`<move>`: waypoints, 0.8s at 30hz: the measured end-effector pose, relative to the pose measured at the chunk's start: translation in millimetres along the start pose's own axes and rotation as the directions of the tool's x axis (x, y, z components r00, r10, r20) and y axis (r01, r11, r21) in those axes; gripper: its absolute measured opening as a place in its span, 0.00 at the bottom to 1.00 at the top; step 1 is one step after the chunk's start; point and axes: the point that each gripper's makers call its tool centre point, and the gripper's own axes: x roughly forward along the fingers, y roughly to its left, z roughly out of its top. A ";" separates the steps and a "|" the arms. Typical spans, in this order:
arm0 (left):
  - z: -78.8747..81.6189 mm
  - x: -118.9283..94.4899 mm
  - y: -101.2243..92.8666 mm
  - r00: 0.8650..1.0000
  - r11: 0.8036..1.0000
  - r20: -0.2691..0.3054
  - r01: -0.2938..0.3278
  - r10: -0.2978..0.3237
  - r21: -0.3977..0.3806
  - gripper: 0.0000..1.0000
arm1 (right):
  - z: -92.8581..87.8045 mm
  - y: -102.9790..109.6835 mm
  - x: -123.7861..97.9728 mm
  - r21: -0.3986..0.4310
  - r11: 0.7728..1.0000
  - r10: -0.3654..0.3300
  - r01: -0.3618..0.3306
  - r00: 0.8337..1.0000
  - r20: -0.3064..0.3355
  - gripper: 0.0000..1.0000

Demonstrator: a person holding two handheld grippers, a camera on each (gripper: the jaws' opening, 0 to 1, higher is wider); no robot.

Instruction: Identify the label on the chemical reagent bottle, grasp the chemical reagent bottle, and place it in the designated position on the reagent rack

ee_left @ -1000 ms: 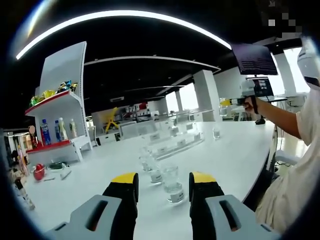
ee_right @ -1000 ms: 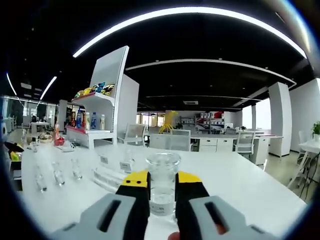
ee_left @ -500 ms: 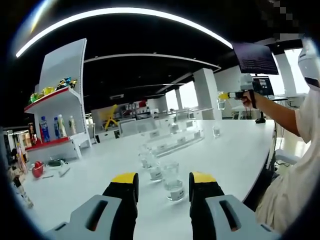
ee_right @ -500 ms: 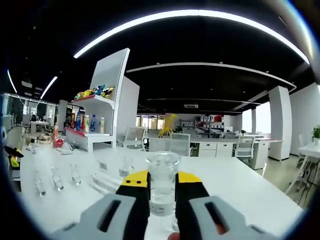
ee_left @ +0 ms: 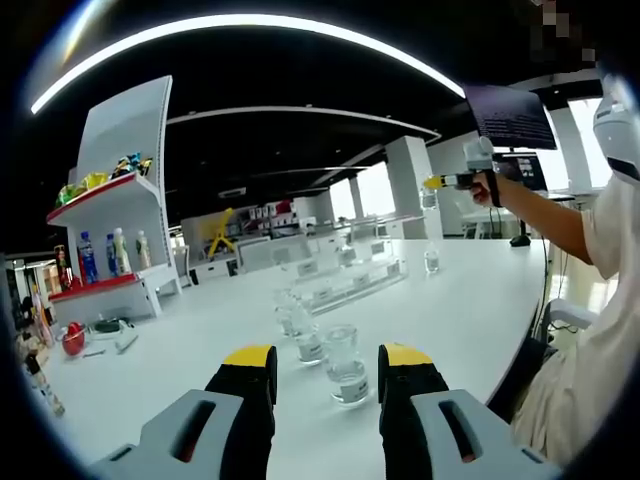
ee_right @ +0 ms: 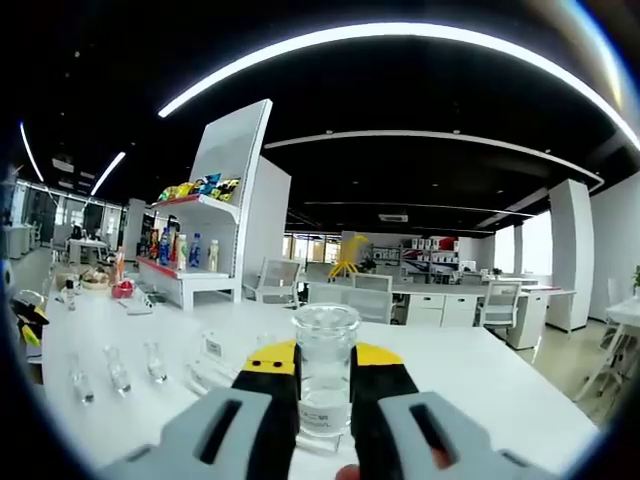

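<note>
I am counting two grippers: my left gripper [ee_left: 325, 385] and my right gripper [ee_right: 325, 385]. One clear reagent bottle [ee_right: 325, 380] is sitting between my right jaws. In the right gripper view, three more small bottles [ee_right: 117, 372] are standing on the white table [ee_right: 500, 400]. One clear reagent rack [ee_left: 345, 280] is standing there, and one white display shelf [ee_right: 215, 235].
</note>
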 end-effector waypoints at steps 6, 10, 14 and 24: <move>-2.0 3.8 1.1 1.000 1.000 -0.010 0.000 0.000 0.000 0.41 | -2.9 3.4 9.3 -0.003 1.000 0.014 -0.014 1.000 -0.017 0.18; -0.7 4.8 1.3 1.000 1.000 -0.009 0.001 -0.001 0.000 0.41 | 0.2 4.1 15.5 -0.002 1.000 0.019 -0.019 1.000 -0.018 0.18; 0.1 5.3 0.4 1.000 1.000 -0.011 0.002 -0.002 0.002 0.41 | 2.3 7.3 22.5 0.005 1.000 0.026 -0.026 1.000 -0.016 0.18; 3.3 5.7 -0.4 1.000 1.000 -0.002 0.012 -0.012 0.000 0.41 | -7.7 12.5 47.6 0.031 0.999 0.035 -0.034 0.999 -0.037 0.18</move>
